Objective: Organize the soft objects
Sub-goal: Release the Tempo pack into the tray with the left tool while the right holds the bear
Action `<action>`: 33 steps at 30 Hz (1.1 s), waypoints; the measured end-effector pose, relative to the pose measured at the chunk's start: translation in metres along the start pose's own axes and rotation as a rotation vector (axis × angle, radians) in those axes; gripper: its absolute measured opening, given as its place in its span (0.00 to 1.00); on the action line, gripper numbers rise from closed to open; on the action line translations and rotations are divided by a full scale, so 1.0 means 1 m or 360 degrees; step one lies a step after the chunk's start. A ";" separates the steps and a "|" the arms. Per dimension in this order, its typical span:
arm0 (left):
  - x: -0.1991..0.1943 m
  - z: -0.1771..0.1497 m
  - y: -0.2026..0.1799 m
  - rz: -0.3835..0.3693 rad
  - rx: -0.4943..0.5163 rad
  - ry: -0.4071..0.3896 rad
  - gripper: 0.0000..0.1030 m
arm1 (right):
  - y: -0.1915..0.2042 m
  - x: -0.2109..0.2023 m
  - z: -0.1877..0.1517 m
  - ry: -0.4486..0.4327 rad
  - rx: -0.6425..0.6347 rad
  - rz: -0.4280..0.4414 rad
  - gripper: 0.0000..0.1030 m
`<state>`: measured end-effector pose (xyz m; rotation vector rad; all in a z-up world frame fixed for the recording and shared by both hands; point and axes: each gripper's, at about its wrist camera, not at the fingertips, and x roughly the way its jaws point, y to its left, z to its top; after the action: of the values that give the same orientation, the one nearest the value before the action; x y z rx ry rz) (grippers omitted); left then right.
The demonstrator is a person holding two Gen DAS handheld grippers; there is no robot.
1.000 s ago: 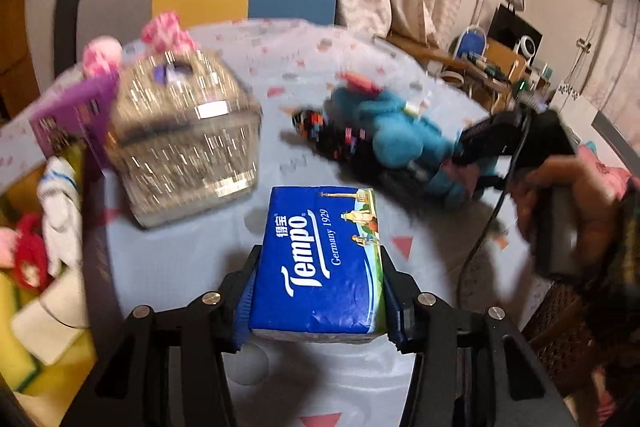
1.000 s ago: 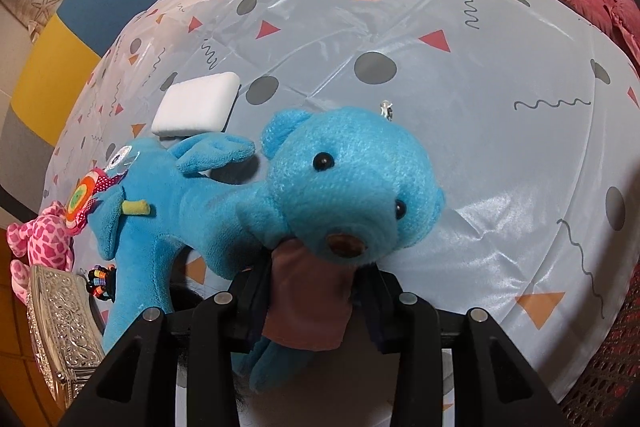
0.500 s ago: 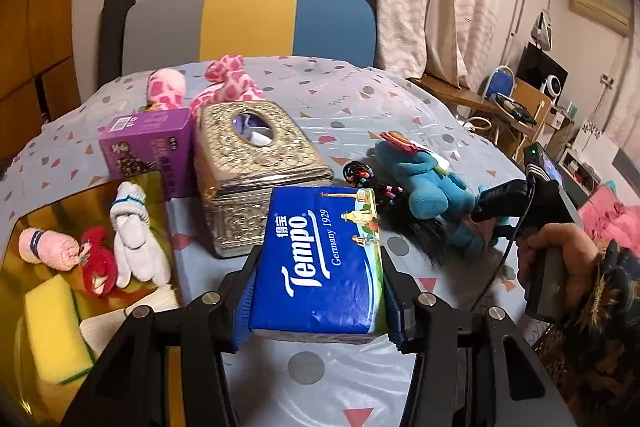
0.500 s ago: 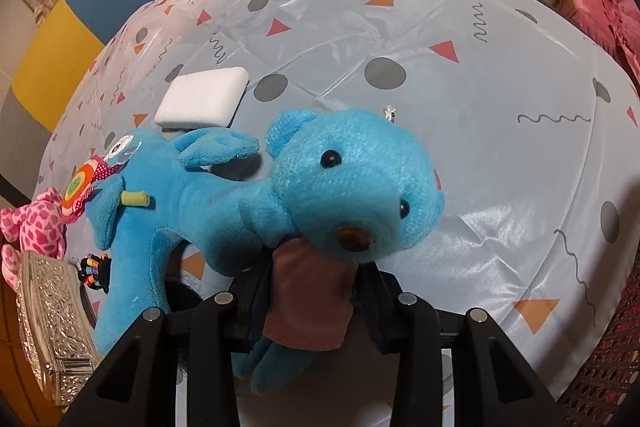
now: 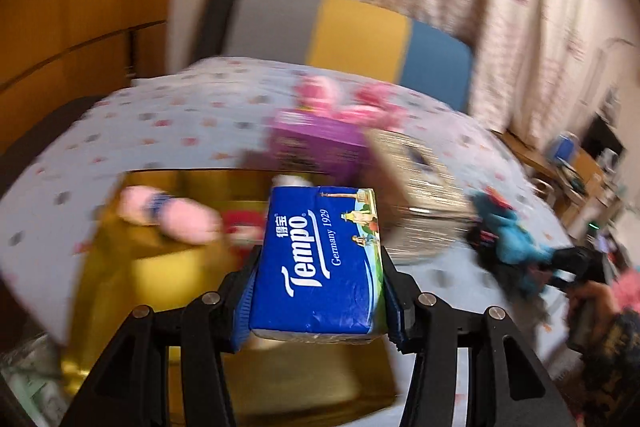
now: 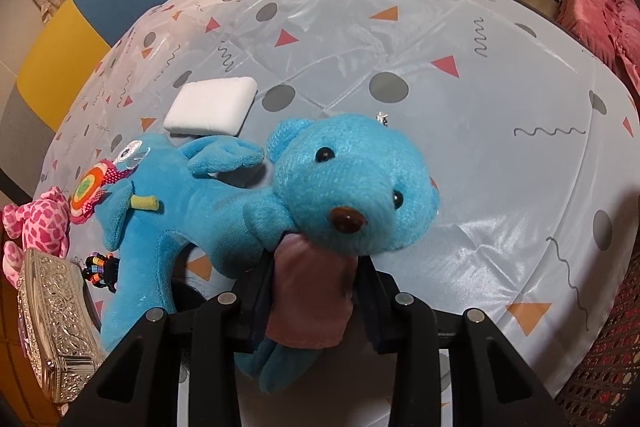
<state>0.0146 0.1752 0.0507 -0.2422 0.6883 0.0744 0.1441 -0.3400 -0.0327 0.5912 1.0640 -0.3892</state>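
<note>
Right gripper closing on blue teddy bear by its mauve shirt, beside long blue plush; white sponge behind on patterned tablecloth; pink giraffe, silver box near left edge.

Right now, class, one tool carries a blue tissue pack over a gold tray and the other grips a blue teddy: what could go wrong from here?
1. The left tool holds the tissue pack only by its soft sides; it may slip out before reaching the gold tray.
2. The right tool is closing on the blue teddy by its shirt alone, so lifting could drag the blue plush lying against it.
</note>
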 end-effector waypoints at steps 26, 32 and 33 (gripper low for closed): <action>0.054 0.009 0.127 0.0507 -0.0127 0.0103 0.67 | 0.005 -0.009 0.001 -0.0077 -0.0049 0.0004 0.36; 0.031 -0.007 0.099 0.0473 -0.0162 0.0066 0.72 | 0.002 -0.017 0.003 -0.0140 -0.0025 0.0015 0.36; 0.029 -0.008 0.094 0.0467 -0.0160 0.0061 0.73 | 0.002 -0.018 0.004 -0.0151 -0.0022 0.0022 0.36</action>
<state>0.0175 0.2642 0.0077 -0.2379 0.7554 0.3859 0.1396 -0.3404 -0.0146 0.5623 0.9706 -0.3939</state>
